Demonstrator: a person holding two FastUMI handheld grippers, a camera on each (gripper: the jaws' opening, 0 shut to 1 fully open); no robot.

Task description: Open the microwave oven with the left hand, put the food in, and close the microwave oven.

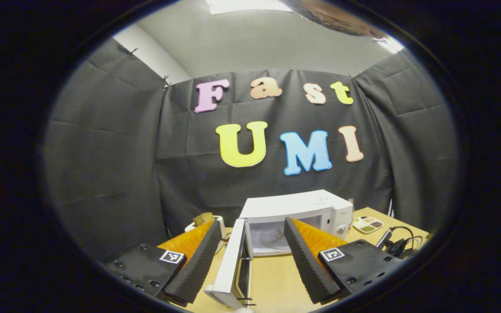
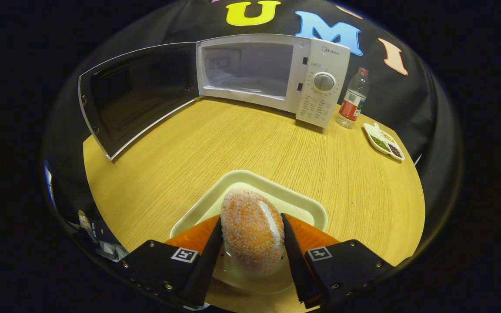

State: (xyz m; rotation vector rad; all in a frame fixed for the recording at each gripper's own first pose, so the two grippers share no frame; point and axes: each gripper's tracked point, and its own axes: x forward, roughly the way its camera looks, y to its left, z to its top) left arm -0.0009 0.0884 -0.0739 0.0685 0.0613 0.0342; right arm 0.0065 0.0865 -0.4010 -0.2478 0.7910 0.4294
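White countertop microwave oven (image 2: 276, 71) stood at the far side of the round pale-wood bench (image 2: 242, 139), its dark-windowed door (image 2: 139, 93) swung fully open to the left and the pale cavity exposed; control panel with round dial at the right of the cavity. Food item: one oval bun with an orange crumbed coating and a white stripe (image 2: 252, 228), lying on a clear shallow dish that sat in a cream rectangular tray (image 2: 250, 182) at the near edge of the bench, well apart from the oven. Right gripper (image 2: 250, 243): jaws set to either side of the bun, both inner faces against its sides, grasping it. Left gripper (image 1: 250, 256): jaws spread wide, released, nothing between them; in the left gripper view the opened door showed edge-on between the two fingers, with the oven cavity beyond. Sundry items: clear plastic bottle with a red cap and red label (image 2: 354, 99), upright just right of the oven; small white divided dish holding green, dark and pale contents (image 2: 384, 142), further right near the bench edge; black cables and a plug (image 1: 396, 243) at the right edge of the bench (seen in the left gripper view); a white object with something brown on it (image 1: 205, 221) left of the oven, too small to identify.
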